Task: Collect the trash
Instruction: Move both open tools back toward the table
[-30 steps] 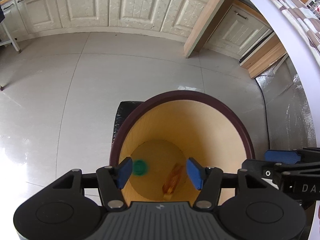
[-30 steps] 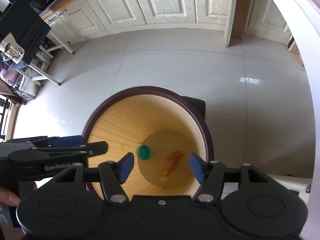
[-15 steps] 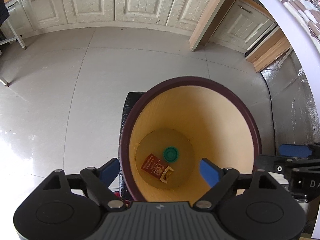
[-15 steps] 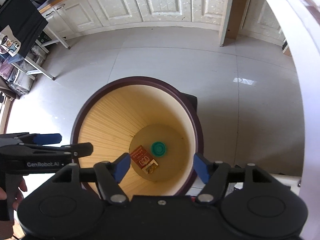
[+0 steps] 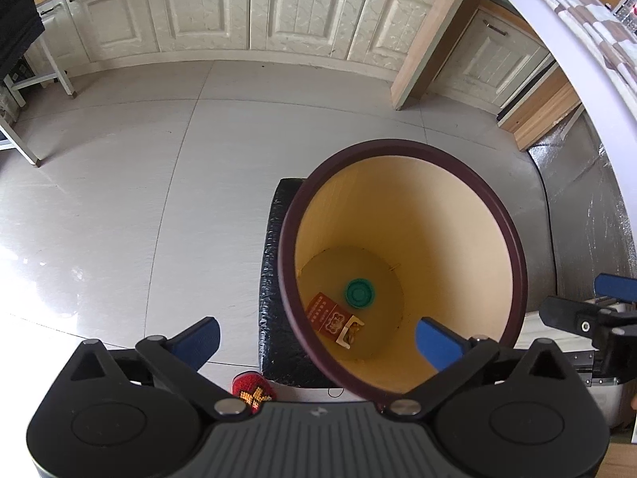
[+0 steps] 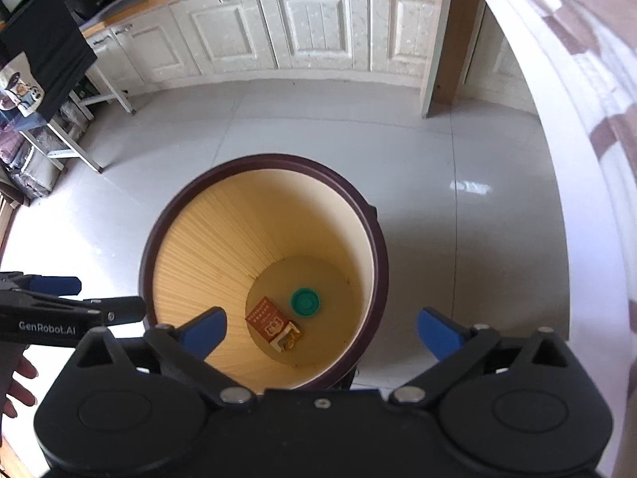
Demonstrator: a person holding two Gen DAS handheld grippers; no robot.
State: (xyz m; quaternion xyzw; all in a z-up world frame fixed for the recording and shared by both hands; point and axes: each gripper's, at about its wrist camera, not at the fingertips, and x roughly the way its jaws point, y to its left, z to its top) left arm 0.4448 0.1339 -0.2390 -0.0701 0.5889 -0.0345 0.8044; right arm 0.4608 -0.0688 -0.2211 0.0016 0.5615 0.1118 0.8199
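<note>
Grey tiled floor runs to a row of cream cabinets. On it stands a round waste bin, dark maroon rim, yellow ribbed inner wall, with a black textured block touching its left side in the left wrist view. Left gripper hangs above the bin's near rim, pointing steeply down; its jaws have just been opening and now stand wide apart, nothing between them. Right gripper likewise over the bin, jaws just opened wide, empty. On the bin floor lie a red cigarette pack, lid end open, and just beside it a green bottle cap. A small red object sits on the floor at the block's near edge.
</note>
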